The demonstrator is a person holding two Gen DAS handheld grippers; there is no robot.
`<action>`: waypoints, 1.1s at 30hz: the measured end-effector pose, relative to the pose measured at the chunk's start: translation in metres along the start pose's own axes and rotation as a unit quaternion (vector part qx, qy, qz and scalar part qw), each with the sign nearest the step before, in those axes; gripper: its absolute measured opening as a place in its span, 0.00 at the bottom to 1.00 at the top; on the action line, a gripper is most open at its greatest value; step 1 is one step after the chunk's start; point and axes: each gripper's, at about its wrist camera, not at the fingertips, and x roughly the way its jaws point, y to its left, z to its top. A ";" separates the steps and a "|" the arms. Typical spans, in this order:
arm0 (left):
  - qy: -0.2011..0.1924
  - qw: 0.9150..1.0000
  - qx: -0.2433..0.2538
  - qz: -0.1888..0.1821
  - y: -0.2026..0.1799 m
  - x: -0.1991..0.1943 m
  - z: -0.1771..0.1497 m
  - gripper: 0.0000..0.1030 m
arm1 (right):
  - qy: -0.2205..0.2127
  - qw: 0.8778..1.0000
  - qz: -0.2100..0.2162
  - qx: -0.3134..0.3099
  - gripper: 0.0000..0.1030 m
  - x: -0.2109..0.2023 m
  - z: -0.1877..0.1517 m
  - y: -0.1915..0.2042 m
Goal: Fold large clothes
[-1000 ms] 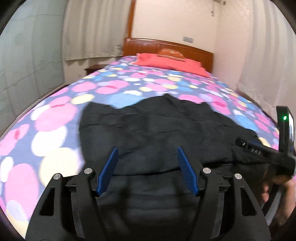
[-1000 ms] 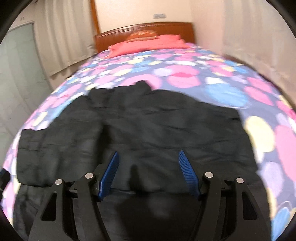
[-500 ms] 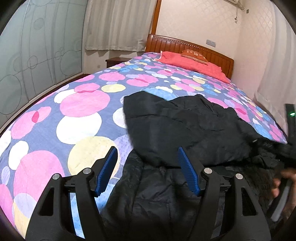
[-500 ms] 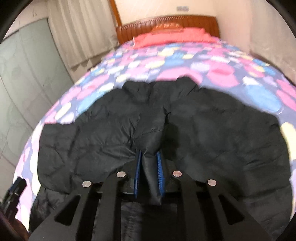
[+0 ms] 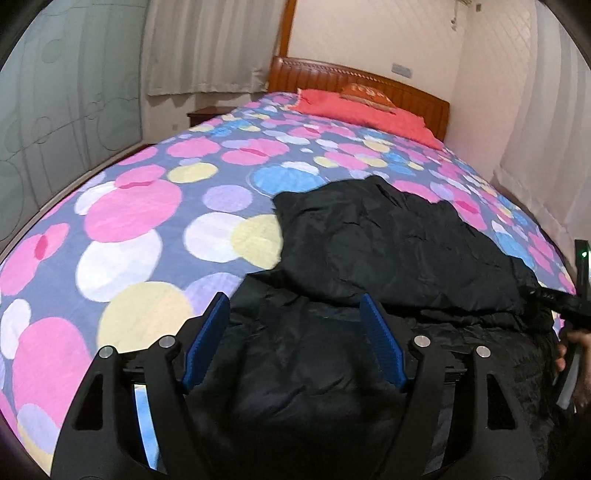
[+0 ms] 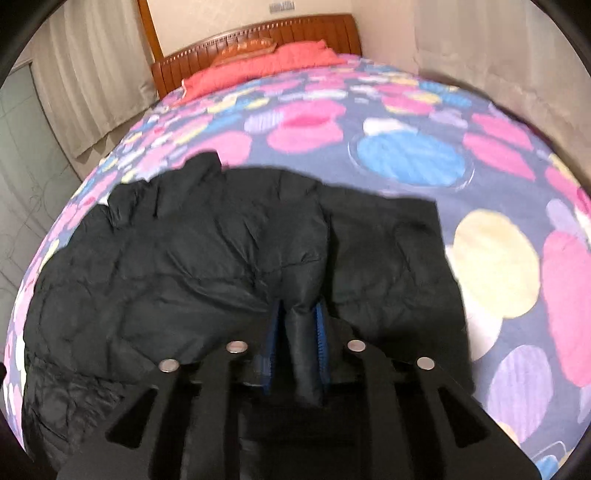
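Jacket (image 6: pixel 207 266), black, lies on the near part of the bed (image 5: pixel 147 206), mid-fold. Right gripper (image 6: pixel 297 332), jaws just reopening slightly, pinches a pleat; left gripper (image 5: pixel 295 332) hovers spread. Next: carry the pleat across.

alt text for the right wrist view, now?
The right gripper, blue-padded, is shut on a pinched fold of the black puffy quilted jacket, which lies crumpled on a bed under a bedspread of pink, blue and yellow circles. Behind are a coral-red pillow and wooden headboard.
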 end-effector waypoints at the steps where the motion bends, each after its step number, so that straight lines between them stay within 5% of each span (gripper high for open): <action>1: 0.003 1.000 0.001 -0.002 -0.002 0.003 0.001 0.71 | 0.000 1.000 -0.002 -0.003 0.29 -0.001 0.000 0.000; 8: 0.012 1.000 0.006 -0.005 -0.016 0.038 0.035 0.71 | -0.056 0.998 -0.006 0.013 0.36 -0.041 0.010 0.011; 14: 0.033 0.999 0.015 0.009 -0.038 0.094 0.060 0.71 | -0.035 0.999 0.013 -0.020 0.36 0.001 0.032 0.054; 19: 0.098 0.994 0.035 0.040 -0.042 0.152 0.046 0.71 | 0.001 0.999 -0.009 -0.049 0.37 0.045 0.022 0.065; 24: 0.081 0.994 0.049 0.063 -0.048 0.131 0.046 0.68 | 0.001 0.998 -0.021 -0.054 0.37 0.036 0.021 0.064; 28: 0.021 0.999 0.027 0.027 -0.059 0.094 0.057 0.68 | -0.037 0.997 0.009 -0.060 0.37 0.011 0.019 0.086; 33: 0.049 0.997 0.045 -0.029 -0.098 0.119 0.053 0.69 | -0.019 0.994 0.028 -0.107 0.37 0.032 0.005 0.130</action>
